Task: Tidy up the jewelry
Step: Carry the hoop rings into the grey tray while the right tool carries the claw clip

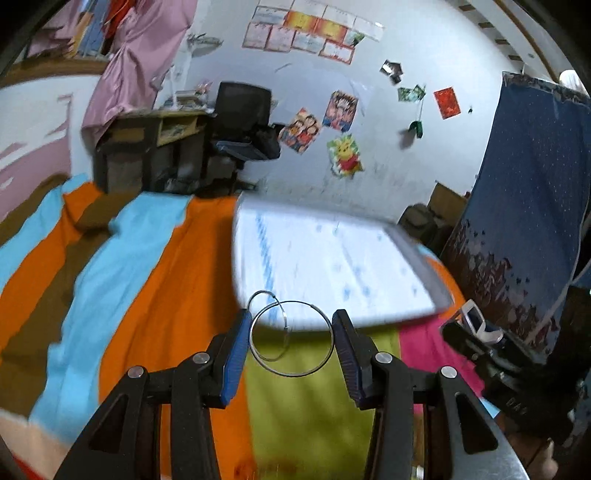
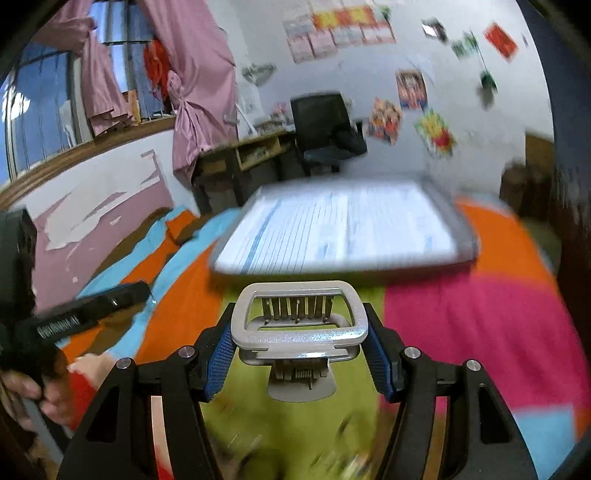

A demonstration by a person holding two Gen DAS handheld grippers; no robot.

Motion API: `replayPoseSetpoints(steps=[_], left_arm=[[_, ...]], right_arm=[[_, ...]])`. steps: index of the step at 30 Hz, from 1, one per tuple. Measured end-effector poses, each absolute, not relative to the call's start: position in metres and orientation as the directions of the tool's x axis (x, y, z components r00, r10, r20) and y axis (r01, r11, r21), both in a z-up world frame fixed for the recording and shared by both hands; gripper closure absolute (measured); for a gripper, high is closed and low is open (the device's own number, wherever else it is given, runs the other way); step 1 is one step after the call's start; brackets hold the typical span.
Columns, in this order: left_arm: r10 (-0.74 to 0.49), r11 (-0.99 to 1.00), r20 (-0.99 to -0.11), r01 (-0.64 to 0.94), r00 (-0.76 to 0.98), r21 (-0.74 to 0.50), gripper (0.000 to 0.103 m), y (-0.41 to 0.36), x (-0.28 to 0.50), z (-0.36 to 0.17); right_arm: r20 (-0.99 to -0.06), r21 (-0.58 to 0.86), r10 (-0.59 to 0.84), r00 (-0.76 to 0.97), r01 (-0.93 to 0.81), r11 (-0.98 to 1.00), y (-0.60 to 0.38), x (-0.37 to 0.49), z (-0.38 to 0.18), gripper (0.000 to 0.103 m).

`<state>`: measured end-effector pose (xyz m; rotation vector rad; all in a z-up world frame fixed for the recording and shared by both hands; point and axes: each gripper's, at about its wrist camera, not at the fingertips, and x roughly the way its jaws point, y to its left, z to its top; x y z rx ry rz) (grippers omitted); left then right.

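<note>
**Two thin hoops and a stand, both in the air**

My left gripper point(image 1: 291, 339) holds a pair of linked hoop earrings point(image 1: 291, 338) between its blue pads, the jaws set about half apart with the larger ring's rim touching a pad at 9 and at 3 o'clock. I judge this the weak point: the wire is thin and springy, held only at two spots on its edge, so a jolt could let it swivel or pop out. The smaller hoop point(image 1: 264, 304) hangs off it at 11 o'clock, held by nothing of mine, and could swing or unhook.

My right gripper point(image 2: 299, 341) clamps the grey earring stand point(image 2: 299, 328) by its flanks, jaws roughly half apart, its slotted rack at 12 o'clock. The smooth plastic could slide in my grip, and bringing wire to slots with both hands in the air risks a miss.

A dropped hoop would, I think, be hard to find on the striped blanket point(image 1: 147, 280) below, with its orange, blue, green and pink bands. A white tray point(image 2: 332, 229) lies on it at 12 o'clock, blurred. Beyond, at 11 o'clock, stand a wooden desk point(image 1: 159, 147) and a black office chair point(image 1: 243, 110); pink curtains point(image 2: 199, 110) hang at 10 o'clock, and posters point(image 1: 303, 33) dot the white wall at 12 to 1 o'clock.
</note>
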<state>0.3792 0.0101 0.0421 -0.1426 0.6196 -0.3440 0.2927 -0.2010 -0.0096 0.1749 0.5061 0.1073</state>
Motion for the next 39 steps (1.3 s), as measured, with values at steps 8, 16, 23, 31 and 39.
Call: replayPoseSetpoints(steps=[8,16,23,31,39], left_arm=[[-0.350,0.936,-0.588,0.249,0.729,-0.249,0.060,-0.031,0.463,0.019],[-0.305,0.950,-0.659,0.177,0.687,-0.256,0.057,-0.033,0.486,-0.021],[-0.292,0.953,-0.600,0.172,0.744,-0.250,0.022,-0.032,0.474,-0.021],[-0.225,0.966,-0.520,0.120,0.824,-0.228,0.007,-0.019,0.442,0.003],[-0.126,0.984,-0.409,0.060,0.904,-0.170,0.000,-0.007,0.379,0.036]], right_arm=[[-0.424,0.193,0.113,0.899,-0.032,0.981,-0.240,0.375,-0.005,0.045],[-0.438,0.161,0.085,0.895,-0.015,0.987,-0.238,0.422,-0.028,0.045],[-0.491,0.148,0.069,0.868,0.005,0.989,-0.240,0.438,-0.053,0.044],[-0.450,0.189,0.067,0.891,0.021,0.982,-0.250,0.423,-0.043,0.026],[-0.362,0.191,0.052,0.931,0.019,0.981,-0.255,0.379,-0.007,0.011]])
